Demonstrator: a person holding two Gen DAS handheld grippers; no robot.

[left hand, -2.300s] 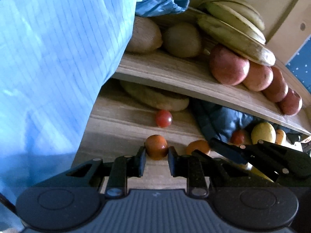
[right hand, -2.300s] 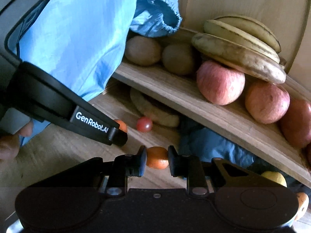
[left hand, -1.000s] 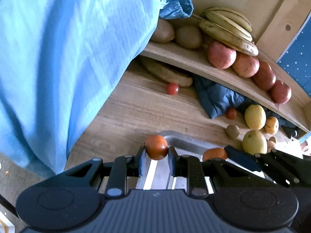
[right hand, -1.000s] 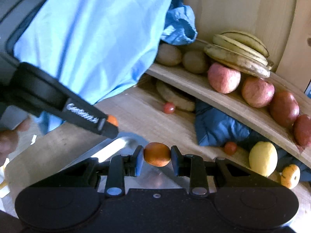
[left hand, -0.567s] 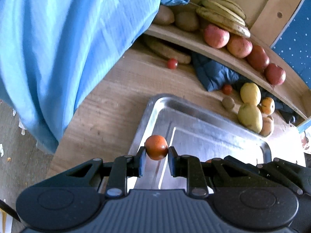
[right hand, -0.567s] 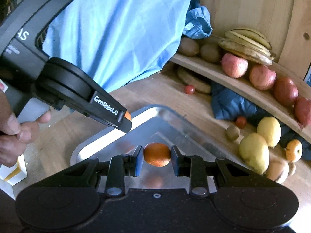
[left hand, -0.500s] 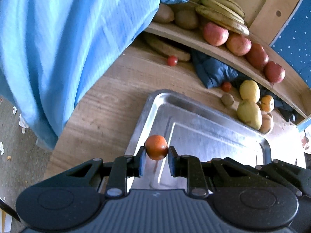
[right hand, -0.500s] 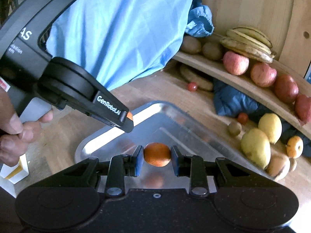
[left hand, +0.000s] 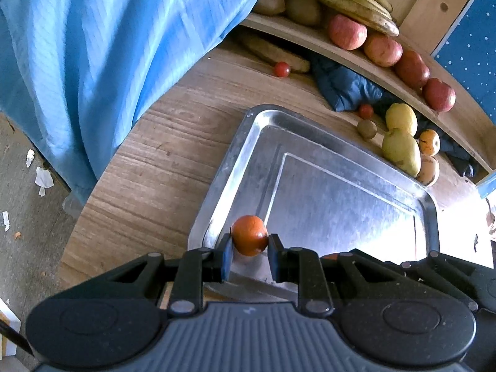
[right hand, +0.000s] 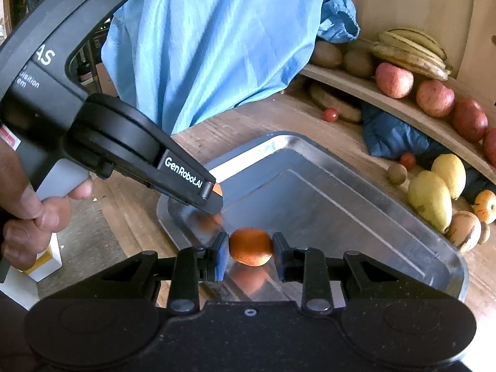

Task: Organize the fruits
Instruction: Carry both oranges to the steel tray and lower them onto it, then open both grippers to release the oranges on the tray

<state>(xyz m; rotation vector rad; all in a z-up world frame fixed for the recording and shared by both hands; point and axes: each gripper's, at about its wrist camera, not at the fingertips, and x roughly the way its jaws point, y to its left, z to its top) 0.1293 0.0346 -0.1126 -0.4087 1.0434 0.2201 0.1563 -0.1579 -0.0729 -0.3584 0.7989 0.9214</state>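
Observation:
My left gripper is shut on a small reddish-orange fruit and holds it over the near left corner of a metal tray. My right gripper is shut on a small orange fruit just above the tray floor, where its reflection shows. The left gripper also shows in the right wrist view, to the left, its fruit mostly hidden behind its fingers. The tray holds nothing else.
A curved wooden shelf carries bananas, apples and kiwis. Yellow fruits, a small kiwi, cherry tomatoes and a dark blue cloth lie beyond the tray. A light blue garment hangs left.
Both grippers have pulled back from the shelf with their fruits and now hang lower over the near end of the metal tray. Both stay shut on their fruits.

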